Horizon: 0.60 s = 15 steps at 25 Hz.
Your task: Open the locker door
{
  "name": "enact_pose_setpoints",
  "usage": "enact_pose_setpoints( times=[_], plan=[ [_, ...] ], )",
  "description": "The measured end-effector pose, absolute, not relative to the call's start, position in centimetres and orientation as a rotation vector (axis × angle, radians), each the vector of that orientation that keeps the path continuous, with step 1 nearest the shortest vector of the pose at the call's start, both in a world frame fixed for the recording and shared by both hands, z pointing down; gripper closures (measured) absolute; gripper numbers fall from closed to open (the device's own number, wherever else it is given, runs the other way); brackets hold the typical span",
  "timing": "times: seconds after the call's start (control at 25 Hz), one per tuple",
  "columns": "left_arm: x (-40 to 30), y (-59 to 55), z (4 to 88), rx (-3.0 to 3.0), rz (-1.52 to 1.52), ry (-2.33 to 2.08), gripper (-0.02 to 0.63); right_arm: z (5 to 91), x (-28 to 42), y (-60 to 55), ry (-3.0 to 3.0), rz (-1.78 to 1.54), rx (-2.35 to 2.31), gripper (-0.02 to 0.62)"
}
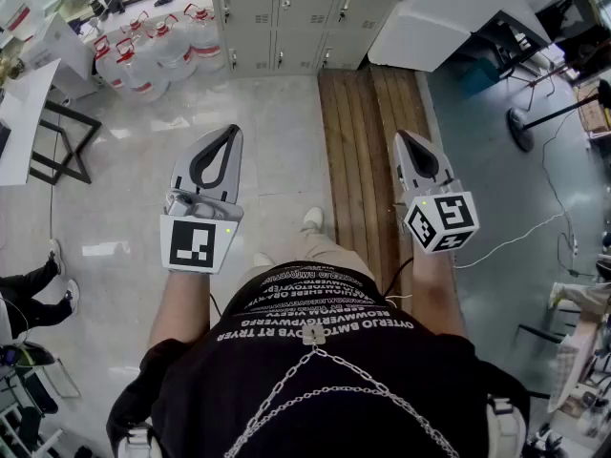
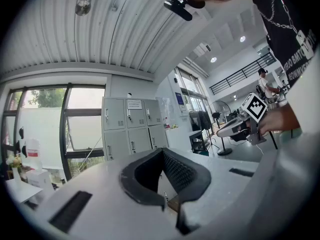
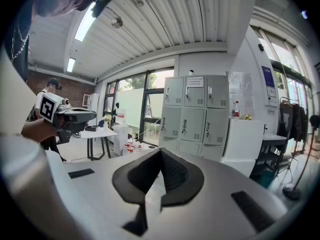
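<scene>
The person is standing well back from the locker bank (image 1: 282,17), which is filling the top edge of the head view with its locker doors (image 3: 186,125) all sitting flush and closed. The left claw (image 1: 230,134) is pointing toward the locker bank with its jaws pressed together at the tips and nothing between them. The right claw (image 1: 405,137) is pointing the same way, likewise closed on nothing, and the two are riding well apart from each other. Between the claws and the locker bank a wide stretch of pale floor (image 1: 272,151) is lying open, and a strip of wooden planks (image 1: 368,151) is running from beside the person's feet up to the locker bank's base. Left of the locker bank, a cluster of water jugs (image 1: 153,51) is crowding the floor just beside its lower corner, and a black-framed tabletop (image 1: 19,122) is jutting in farther out from it. Right of the locker bank, a white cabinet (image 1: 449,17) is standing just beside it, its near edge reaching toward the planks' far end, and a round-based stand (image 1: 521,127) is sitting farther out on the grey floor.
</scene>
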State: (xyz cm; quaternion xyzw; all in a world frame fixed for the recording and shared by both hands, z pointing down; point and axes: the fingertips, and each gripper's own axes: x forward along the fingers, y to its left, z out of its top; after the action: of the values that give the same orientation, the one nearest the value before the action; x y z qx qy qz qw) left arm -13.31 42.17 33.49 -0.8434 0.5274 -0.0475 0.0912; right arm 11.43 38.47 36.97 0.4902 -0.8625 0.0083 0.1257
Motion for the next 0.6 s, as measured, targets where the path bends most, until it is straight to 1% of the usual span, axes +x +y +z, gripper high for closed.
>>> enact_pose_setpoints(
  times=[0.32,0.6],
  plan=[
    [-10.4,37.0,33.5,-2.482,-0.192,1.485,0.603,38.1,11.8,32.8,-2.565,0.064,1.396,0.6],
    [-9.1,29.9,34.1,-2.501,-0.196,1.563,0.603,39.4,11.6,27.4,-2.65,0.127,1.223,0.6]
  ],
)
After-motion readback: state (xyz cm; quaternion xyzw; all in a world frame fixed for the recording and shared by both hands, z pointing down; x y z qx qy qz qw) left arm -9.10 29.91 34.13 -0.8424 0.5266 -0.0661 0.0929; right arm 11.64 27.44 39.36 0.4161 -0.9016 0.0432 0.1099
